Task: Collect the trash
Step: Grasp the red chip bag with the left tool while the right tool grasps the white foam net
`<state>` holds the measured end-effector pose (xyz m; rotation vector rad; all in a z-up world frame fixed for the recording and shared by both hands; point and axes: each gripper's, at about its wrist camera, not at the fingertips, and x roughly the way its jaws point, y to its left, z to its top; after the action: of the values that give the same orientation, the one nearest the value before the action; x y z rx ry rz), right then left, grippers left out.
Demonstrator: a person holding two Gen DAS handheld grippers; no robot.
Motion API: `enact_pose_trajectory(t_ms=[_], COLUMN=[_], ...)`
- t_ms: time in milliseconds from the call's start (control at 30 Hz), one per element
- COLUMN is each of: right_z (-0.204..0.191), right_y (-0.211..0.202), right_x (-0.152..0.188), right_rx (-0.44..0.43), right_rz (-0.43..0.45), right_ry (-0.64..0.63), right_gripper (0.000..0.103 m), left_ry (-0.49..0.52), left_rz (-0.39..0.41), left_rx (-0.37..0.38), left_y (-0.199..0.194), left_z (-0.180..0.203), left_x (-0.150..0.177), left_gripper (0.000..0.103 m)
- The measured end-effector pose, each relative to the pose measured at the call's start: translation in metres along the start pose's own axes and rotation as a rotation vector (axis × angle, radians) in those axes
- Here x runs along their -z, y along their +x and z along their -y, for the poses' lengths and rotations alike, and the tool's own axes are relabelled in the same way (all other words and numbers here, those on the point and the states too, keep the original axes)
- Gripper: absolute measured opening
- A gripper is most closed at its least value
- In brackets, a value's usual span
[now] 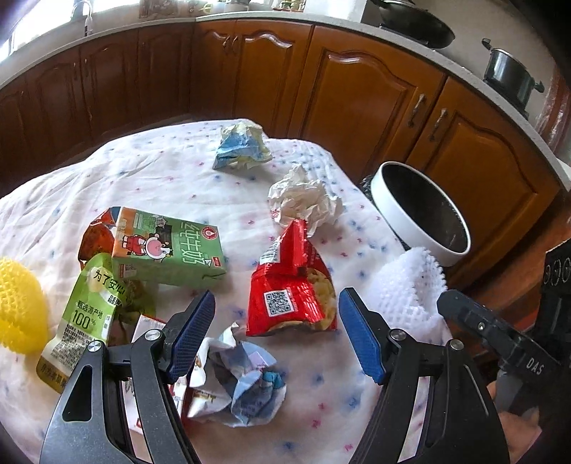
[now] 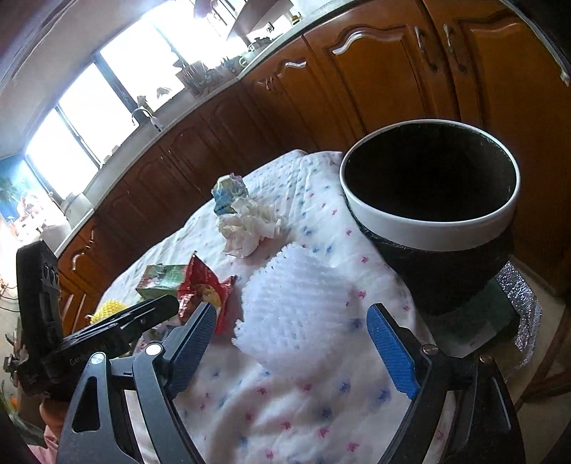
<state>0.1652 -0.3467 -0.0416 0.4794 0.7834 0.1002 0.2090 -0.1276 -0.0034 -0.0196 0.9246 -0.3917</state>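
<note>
While both grippers (left (image 1: 276, 332), right (image 2: 292, 342)) gape empty — red wrapper (image 1: 291, 285) lies between left's fingers.

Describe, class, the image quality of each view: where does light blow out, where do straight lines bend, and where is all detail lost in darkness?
Left wrist view: the countertop bows into an arc from fisheye distortion, and the window at top left is washed out. Right wrist view: the windows glare pure white, and the inside of the trash bin reads as flat black, so its contents cannot be seen.

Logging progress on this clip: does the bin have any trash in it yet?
Cannot tell. The bin stands upright beside the table, but its inside looks uniformly dark in both views; the bottom is not visible.
</note>
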Motion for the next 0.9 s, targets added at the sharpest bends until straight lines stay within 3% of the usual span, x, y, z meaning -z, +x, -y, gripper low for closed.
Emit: enact_pose_trajectory(t_ms=[133,233,300,333,367,400,433,467,500,900], right_z=[0.001,0.003,0.003,0.003,0.003,0.002,0.002,0.001,0.001,0.004], right_y=[0.006,0.010,0.008,0.006,0.003,0.000,-0.002,-0.004,-0.004,-0.038], right_x=[0.001,0.003,0.004,0.004,0.004,0.003,0.003,0.002,0.002,-0.011], right_rx=[0.010,0.008,0.008,0.012,0.013,0.011,0.010,0.010,0.009,0.007], right_rz=[-0.016,-0.032,-0.022,-0.016,-0.013,-0.010,-0.008,-0.007,-0.006,0.075], right_ry=[-0.001,-0.004,-0.015,-0.023,-0.028,-0.032,-0.036,-0.043,-0.047,-0.062], right_gripper=[0.075,0.055,0.041,0.035,0.019,0.012,0.012,0.010,0.009,0.007], left_ry=[0.008,0.017,0.015,0.011,0.004,-0.001,-0.001,-0.001,-0.004,0.025], left_rz=[-0.014,-0.032,-0.059,-0.075,-0.084,-0.081,-0.074,-0.070,-0.071,-0.003], left_rx=[-0.003,-0.002,0.007,0.012,0.018,0.019,0.015,0.018,0.024,0.056], left_y=[0.007,0.013,0.021,0.025,0.028,0.028,0.028,0.026,0.025,-0.005], left_z=[0.001,0.003,0.002,0.001,0.000,0.000,-0.001,-0.001,-0.002,0.012], left_x=[-0.001,-0.001,-0.001,-0.001,0.000,0.001,0.002,0.002,0.002,-0.004], left_gripper=[0.071,0.059,0.036,0.033,0.032,0.029,0.027,0.016,0.012,0.008])
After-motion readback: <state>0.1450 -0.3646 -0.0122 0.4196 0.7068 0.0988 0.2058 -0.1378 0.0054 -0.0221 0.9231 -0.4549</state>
